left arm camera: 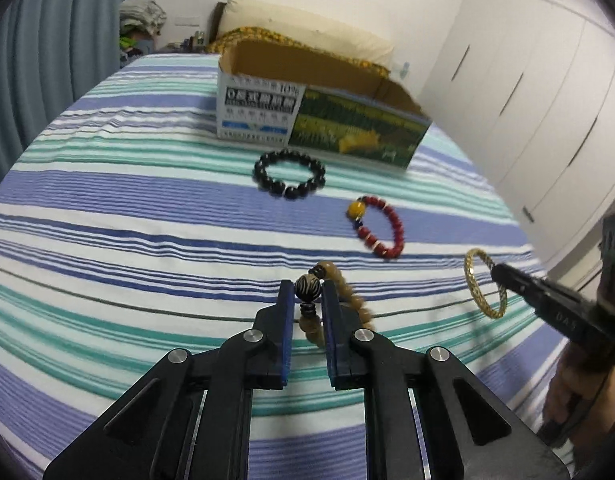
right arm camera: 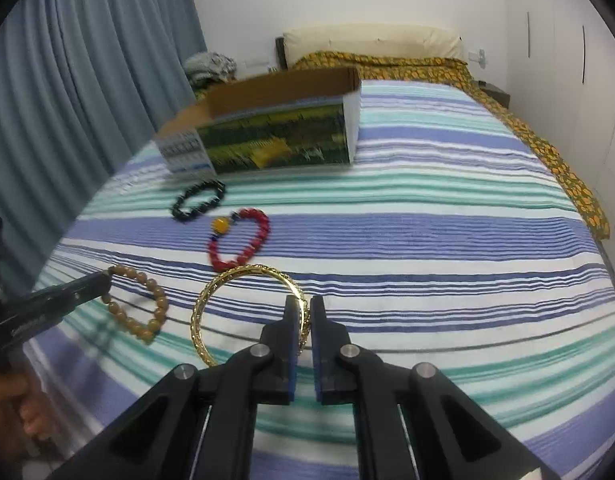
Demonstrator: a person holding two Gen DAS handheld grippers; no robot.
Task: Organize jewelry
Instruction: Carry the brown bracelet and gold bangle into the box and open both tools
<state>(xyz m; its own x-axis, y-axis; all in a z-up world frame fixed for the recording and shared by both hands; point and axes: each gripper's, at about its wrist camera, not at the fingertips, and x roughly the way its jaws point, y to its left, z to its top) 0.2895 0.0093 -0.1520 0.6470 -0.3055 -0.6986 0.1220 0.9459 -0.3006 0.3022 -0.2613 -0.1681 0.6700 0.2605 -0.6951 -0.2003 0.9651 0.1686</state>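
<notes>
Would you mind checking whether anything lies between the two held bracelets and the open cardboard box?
The black bead bracelet and red bead bracelet lie on the bedspread between them and the cardboard box, but flat; carried above, the tan bead bracelet and gold bangle look unobstructed.

Striped blue, teal and white woven cloth bedsheet point(right arm camera: 427, 208), matt. Open brown cardboard box point(left arm camera: 307, 116) with glossy printed paper sides. Glossy black bead bracelet point(left arm camera: 289, 178); polished red bead bracelet point(left arm camera: 381, 226); waxy tan bead bracelet point(right arm camera: 141, 306); shiny gold textured metal bangle point(right arm camera: 227, 300). Matt black plastic gripper fingers point(left arm camera: 285, 320) with steel pivots.
</notes>
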